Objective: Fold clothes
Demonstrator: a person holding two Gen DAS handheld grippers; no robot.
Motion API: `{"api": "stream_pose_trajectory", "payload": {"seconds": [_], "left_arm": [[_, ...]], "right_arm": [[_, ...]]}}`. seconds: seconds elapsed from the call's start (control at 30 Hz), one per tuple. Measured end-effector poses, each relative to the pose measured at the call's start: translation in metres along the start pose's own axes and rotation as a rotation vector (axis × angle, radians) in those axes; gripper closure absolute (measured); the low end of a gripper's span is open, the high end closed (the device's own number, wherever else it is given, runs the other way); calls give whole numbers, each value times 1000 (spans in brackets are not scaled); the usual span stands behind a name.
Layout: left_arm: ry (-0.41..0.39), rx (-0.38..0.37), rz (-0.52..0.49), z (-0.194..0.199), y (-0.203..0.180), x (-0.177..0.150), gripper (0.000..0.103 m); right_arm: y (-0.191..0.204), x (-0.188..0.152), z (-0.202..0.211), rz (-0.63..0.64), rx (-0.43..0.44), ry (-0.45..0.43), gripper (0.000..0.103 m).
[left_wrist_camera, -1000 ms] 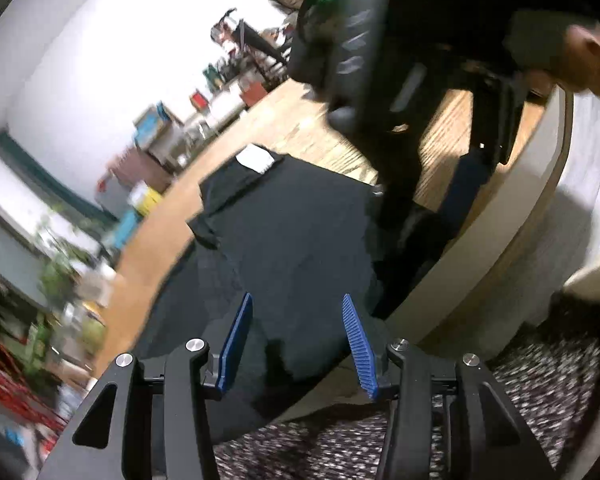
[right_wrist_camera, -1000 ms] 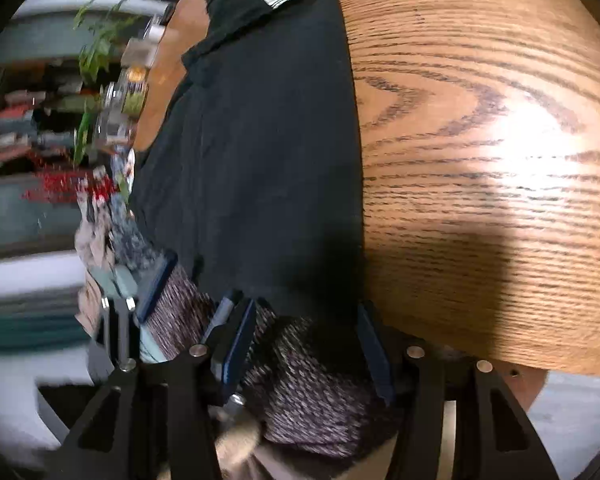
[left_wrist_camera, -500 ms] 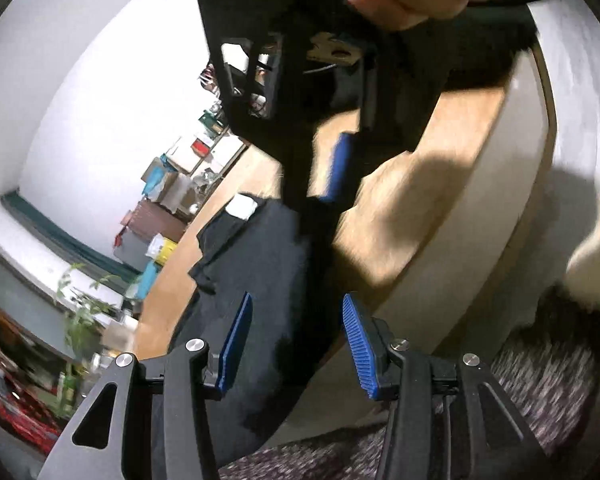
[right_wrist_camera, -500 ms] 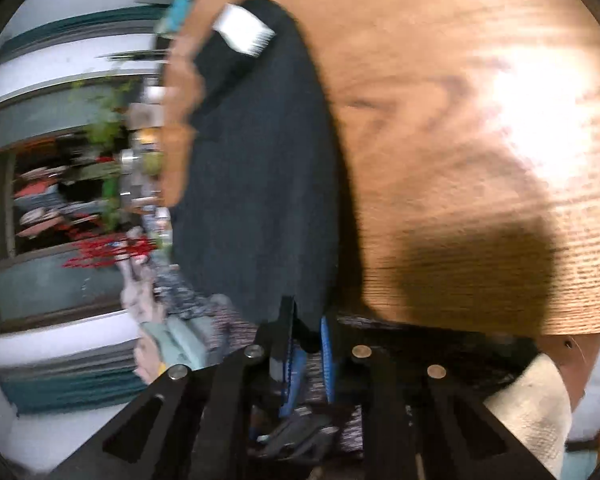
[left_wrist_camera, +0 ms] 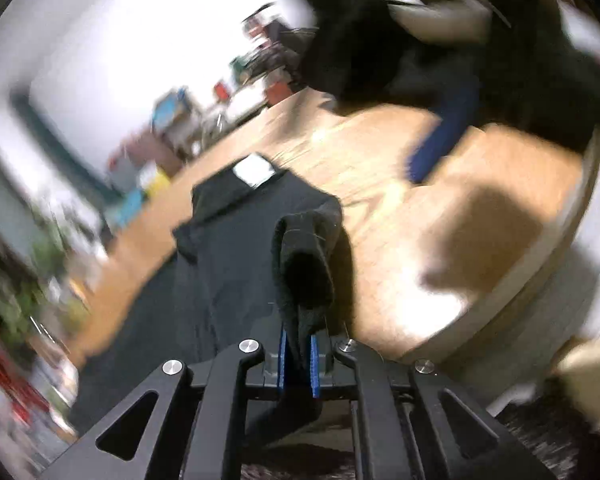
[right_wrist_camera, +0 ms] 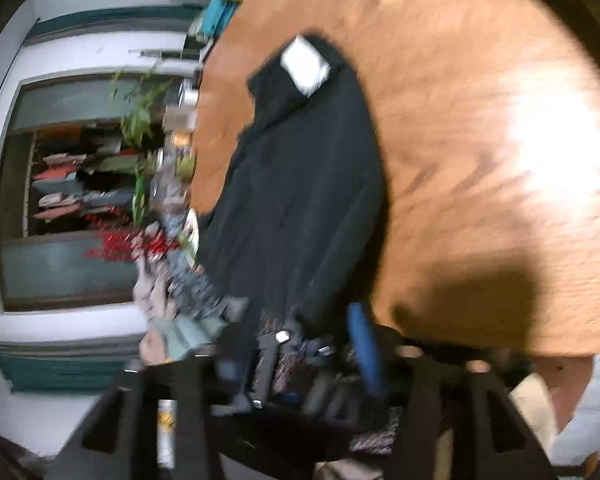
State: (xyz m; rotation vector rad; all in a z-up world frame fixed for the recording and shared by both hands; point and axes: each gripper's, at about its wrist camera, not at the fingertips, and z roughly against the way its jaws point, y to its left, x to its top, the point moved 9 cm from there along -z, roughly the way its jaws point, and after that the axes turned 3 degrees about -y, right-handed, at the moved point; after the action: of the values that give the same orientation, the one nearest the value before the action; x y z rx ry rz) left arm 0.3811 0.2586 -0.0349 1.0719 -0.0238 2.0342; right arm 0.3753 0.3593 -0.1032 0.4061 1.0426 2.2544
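Observation:
A black garment (left_wrist_camera: 220, 264) lies flat on the round wooden table (left_wrist_camera: 480, 240), its white label (left_wrist_camera: 254, 170) at the far end. My left gripper (left_wrist_camera: 298, 356) is shut on the garment's near edge, and a fold of black cloth stands up from between its blue pads. In the right wrist view the same garment (right_wrist_camera: 300, 200) and label (right_wrist_camera: 305, 65) stretch away across the table (right_wrist_camera: 480, 140). My right gripper (right_wrist_camera: 296, 356) hangs at the near hem, blurred, its blue fingers (right_wrist_camera: 366, 344) spread apart with nothing held.
The right gripper's body and a blue finger (left_wrist_camera: 440, 136) hang blurred over the table's far side. A speckled rug (left_wrist_camera: 540, 432) lies below the table edge. Shelves with folded fabric (right_wrist_camera: 72, 184) and a plant (right_wrist_camera: 140, 120) stand beyond the table.
My left gripper went from open to shut on the garment's near edge and raised it. My right gripper, shut half a second ago, has opened. Both views are motion-blurred.

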Motion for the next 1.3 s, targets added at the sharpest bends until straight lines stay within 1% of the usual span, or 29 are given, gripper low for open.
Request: {"api": "stream_pose_trajectory", "payload": {"seconds": [0.03, 0.07, 0.1, 0.13, 0.23, 0.3, 0.37, 0.4, 0.5, 0.53, 0.57, 0.6, 0.63, 0.67, 0.7, 0.77, 0.83, 0.93, 0.97, 1.03, 1.1, 1.13, 1.2, 1.23, 1.27, 1.3], "left_arm": [[3, -22, 57, 2, 6, 3, 94], [-2, -24, 83, 4, 10, 4, 94], [-7, -26, 109, 6, 13, 6, 94], [-12, -27, 135, 9, 17, 8, 94], [-27, -33, 213, 16, 27, 13, 94], [-35, -26, 235, 20, 26, 12, 94], [-42, -17, 251, 24, 26, 15, 94], [-47, -14, 266, 26, 28, 15, 94], [-61, -7, 315, 32, 33, 16, 94], [-67, -4, 331, 34, 34, 16, 94], [-71, 0, 349, 37, 35, 16, 94], [-76, 3, 368, 41, 35, 15, 94], [-81, 6, 392, 44, 37, 14, 95], [-89, 9, 420, 45, 41, 13, 95], [-96, 12, 448, 47, 45, 11, 94], [-115, 14, 513, 51, 54, 7, 95], [-150, 2, 604, 59, 68, 2, 94], [-200, -43, 790, 71, 95, -16, 95], [-212, -47, 845, 74, 106, -24, 94], [-228, -26, 928, 82, 126, -39, 95], [-246, -2, 986, 90, 144, -54, 94], [-242, 9, 1015, 91, 151, -62, 94], [-212, 29, 1079, 86, 164, -83, 94], [-196, 39, 1111, 83, 170, -93, 95], [-181, 49, 1142, 81, 176, -103, 95], [-165, 59, 1174, 78, 182, -113, 95]], "right_arm": [[-3, 10, 4, 23, -38, -26, 37], [-5, 21, 5, 49, -78, -49, 35], [-5, 30, 5, 63, -100, -60, 35], [-2, 41, 0, 73, -100, -57, 35], [11, 65, -19, 77, -52, -42, 34], [18, 83, -37, 95, -84, -32, 33], [15, 100, -52, 112, -166, -16, 32], [15, 105, -58, 120, -193, -8, 32], [23, 119, -69, 150, -198, 4, 33], [22, 124, -72, 142, -200, 1, 33], [19, 130, -75, 130, -202, -3, 40], [16, 133, -78, 120, -211, 0, 51], [13, 134, -81, 110, -221, 6, 74], [10, 136, -84, 101, -232, 11, 83], [12, 134, -85, 114, -240, 13, 85], [35, 132, -77, 179, -242, -12, 88], [60, 129, -68, 248, -243, -41, 89], [97, 125, -55, 350, -245, -84, 89], [117, 122, -56, 396, -246, -90, 89], [155, 116, -71, 466, -233, -84, 89], [184, 107, -87, 515, -197, -60, 88], [198, 103, -98, 541, -181, -47, 88], [223, 93, -122, 594, -153, -19, 82], [236, 89, -134, 621, -138, -5, 70], [243, 86, -144, 616, -122, 8, 52], [249, 84, -154, 601, -106, 21, 48]]}}
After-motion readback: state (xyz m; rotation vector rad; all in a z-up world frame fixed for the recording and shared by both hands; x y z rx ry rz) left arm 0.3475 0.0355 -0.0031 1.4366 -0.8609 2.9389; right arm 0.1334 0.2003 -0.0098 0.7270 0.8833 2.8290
